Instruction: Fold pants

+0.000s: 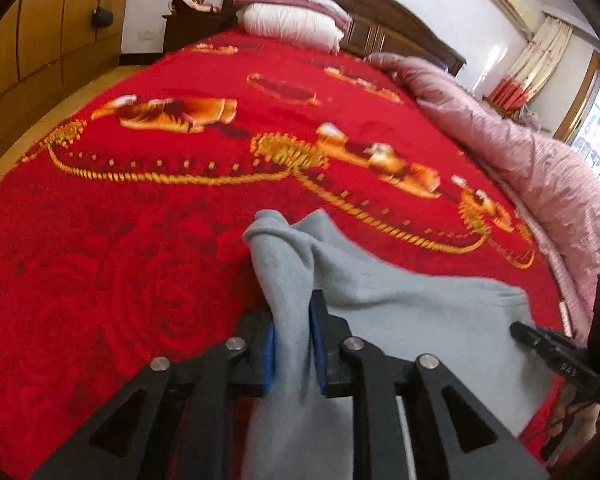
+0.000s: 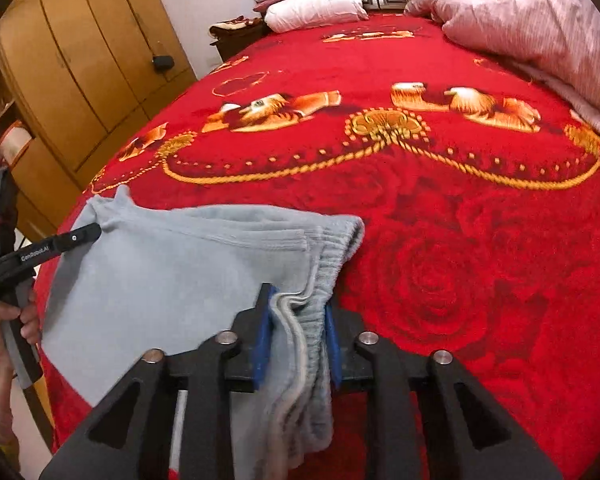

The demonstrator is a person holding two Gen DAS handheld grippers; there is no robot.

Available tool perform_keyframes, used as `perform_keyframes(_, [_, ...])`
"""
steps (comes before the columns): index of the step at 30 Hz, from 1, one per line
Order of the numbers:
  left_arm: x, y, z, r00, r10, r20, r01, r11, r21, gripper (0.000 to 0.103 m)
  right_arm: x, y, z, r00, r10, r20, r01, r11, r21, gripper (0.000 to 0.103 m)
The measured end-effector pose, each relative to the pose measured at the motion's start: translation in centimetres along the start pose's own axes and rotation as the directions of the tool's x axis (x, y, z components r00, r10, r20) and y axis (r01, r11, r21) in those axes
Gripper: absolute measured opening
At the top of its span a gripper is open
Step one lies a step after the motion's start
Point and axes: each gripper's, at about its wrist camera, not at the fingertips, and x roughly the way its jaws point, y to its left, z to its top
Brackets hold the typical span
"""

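The grey pants (image 2: 172, 264) lie folded on the near part of the red bed blanket (image 2: 460, 240) — one end in each claw. The left claw (image 1: 294, 344) stands narrow, its blue pads (image 1: 269, 356) pinching a bunched corner. The right claw (image 2: 296, 336) — also narrow — grips the stacked elastic waistband (image 2: 328, 248). Pink quilt (image 2: 540, 32) lies far right.
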Motion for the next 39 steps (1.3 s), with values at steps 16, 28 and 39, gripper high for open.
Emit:
perform_keyframes(16, [-4.3, -0.2, -2.0, 0.998, 0.067, -0.012, -0.066, 0.996, 0.063, 0.051, -4.5, 2.0, 0.3, 0.997, -0.057, 0.053, 0.060, 0.997, -0.058, 0.034])
perform_keyframes(28, [-5.7, -1.2, -8.2, 0.995, 0.071, -0.066, -0.069, 0.997, 0.028, 0.056, -4.9, 2.9, -5.4, 0.995, -0.103, -0.005, 0.101, 0.985, -0.140, 0.034])
perform_keyframes(39, [-5.9, -0.6, -10.1, 0.999, 0.048, -0.023, -0.048, 0.999, -0.008, 0.060, -4.4, 0.6, -7.5, 0.999, -0.026, 0.025, 0.027, 0.999, -0.033, 0.039])
